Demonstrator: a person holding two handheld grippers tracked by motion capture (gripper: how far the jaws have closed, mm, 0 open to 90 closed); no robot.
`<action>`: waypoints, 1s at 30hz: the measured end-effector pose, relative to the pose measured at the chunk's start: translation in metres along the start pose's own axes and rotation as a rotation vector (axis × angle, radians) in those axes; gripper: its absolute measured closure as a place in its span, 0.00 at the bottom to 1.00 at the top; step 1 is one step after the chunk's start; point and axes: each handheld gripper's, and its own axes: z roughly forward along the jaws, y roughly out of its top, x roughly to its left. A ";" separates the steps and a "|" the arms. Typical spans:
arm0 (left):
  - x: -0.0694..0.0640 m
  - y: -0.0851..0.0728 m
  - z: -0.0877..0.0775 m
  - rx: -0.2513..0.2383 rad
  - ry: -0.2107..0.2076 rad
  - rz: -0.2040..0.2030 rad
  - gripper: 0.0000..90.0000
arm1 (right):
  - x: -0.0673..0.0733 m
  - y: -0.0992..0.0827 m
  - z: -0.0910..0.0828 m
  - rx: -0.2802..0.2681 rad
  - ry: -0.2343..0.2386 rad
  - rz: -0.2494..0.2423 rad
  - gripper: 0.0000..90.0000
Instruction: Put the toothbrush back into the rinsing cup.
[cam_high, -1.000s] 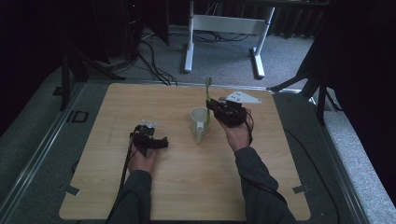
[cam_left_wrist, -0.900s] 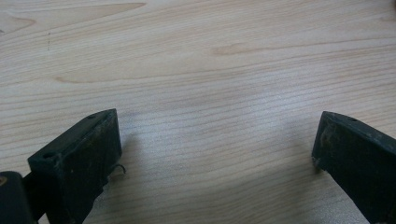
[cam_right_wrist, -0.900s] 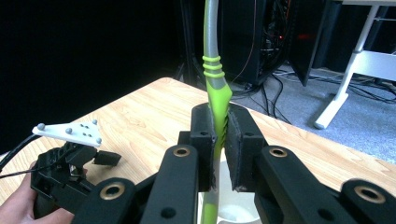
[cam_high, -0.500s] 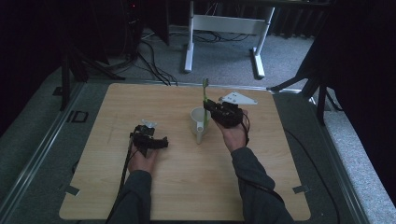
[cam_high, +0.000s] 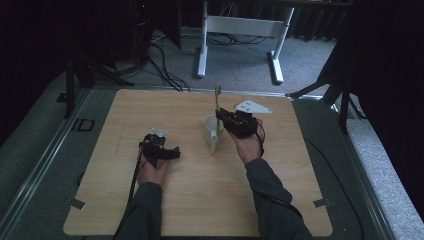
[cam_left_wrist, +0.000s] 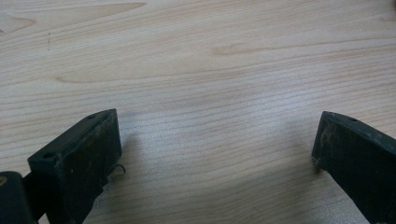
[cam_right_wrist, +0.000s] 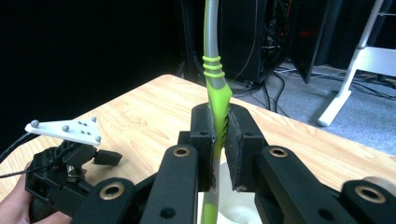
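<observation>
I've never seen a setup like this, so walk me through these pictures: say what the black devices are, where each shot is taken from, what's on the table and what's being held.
A person sits at a wooden table with a hand-held gripper in each hand: a tool with two black jaws that pinch.

The high view looks down from above the person's side. The other two pictures come from small cameras riding on the grippers, looking along their jaws.

On the table stands a white mug. The right hand-held gripper is shut on a green toothbrush, held upright above the mug; in its own view the jaws clamp the handle and the mug's rim shows below.

The left hand-held gripper rests on the table, apart from the mug. Its view shows the jaws wide open with bare wood between them.
</observation>
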 end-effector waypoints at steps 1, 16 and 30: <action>0.000 0.000 0.000 0.000 0.000 0.000 0.02 | 0.000 0.000 0.001 0.003 0.002 0.000 0.91; 0.000 0.000 0.000 -0.001 -0.001 0.000 0.02 | 0.006 -0.007 0.008 0.016 0.006 -0.011 0.91; 0.000 0.000 0.000 0.000 -0.001 0.000 0.02 | 0.006 -0.013 0.012 0.029 0.003 -0.009 0.90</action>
